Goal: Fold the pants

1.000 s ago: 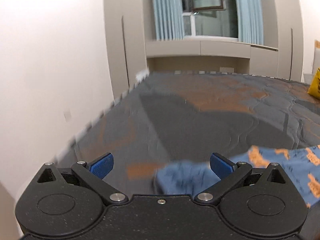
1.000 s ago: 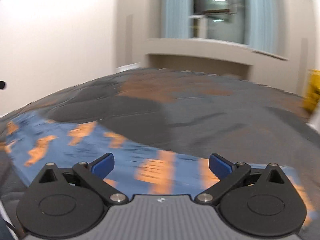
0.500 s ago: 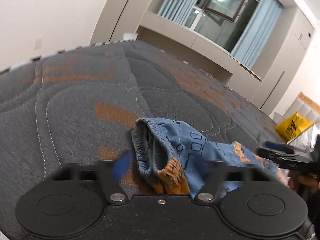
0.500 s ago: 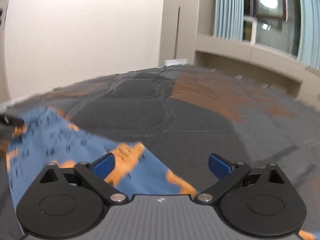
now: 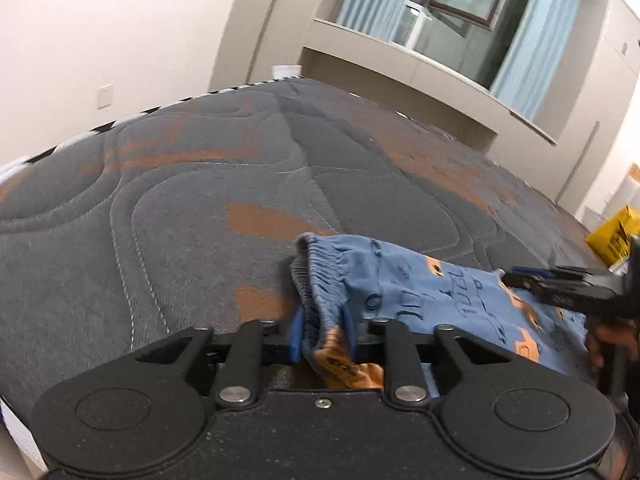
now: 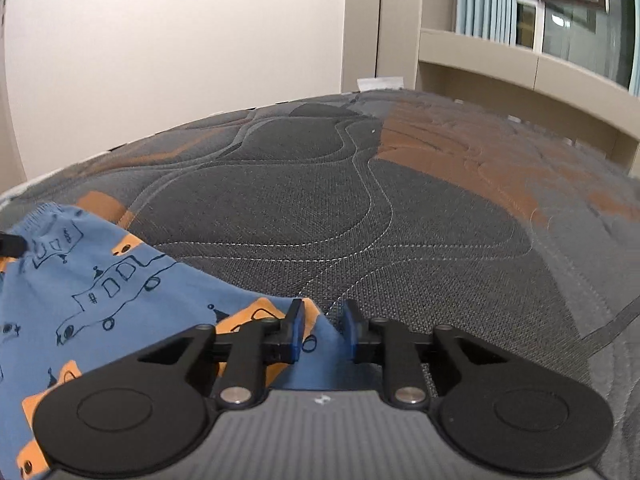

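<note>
Blue cotton printed with dark outline cars and orange patches, the pants lie stretched across a grey and orange quilted bed, the gathered elastic waistband toward the left hand and the rest of the cloth running off toward the right. The step in hand looks like taking hold of both ends before any fold is made, and to do it well each grip should take in both layers of fabric at the very edge, so that nothing slips free when the cloth is raised; once both holds are firm, the two ends want to rise together and level, with the fabric drawn lightly taut between them so the fold comes down flat, not bunched. The left hand-held gripper has its jaws drawn in narrow and closing, the blue pads pressed on either side of the bunched waistband, which fills the gap between them and bulges out below in an orange fold. The right hand-held gripper is closing too, its jaws a little wider; a point of blue cloth at the far edge of the pants lies between the pads, the left pad sitting against an orange patch, while the right pad seems to stand just clear of the fabric, so I judge this grip not yet made. In the left wrist view the right hand-held gripper shows low over the cloth at the right edge of the frame
</note>
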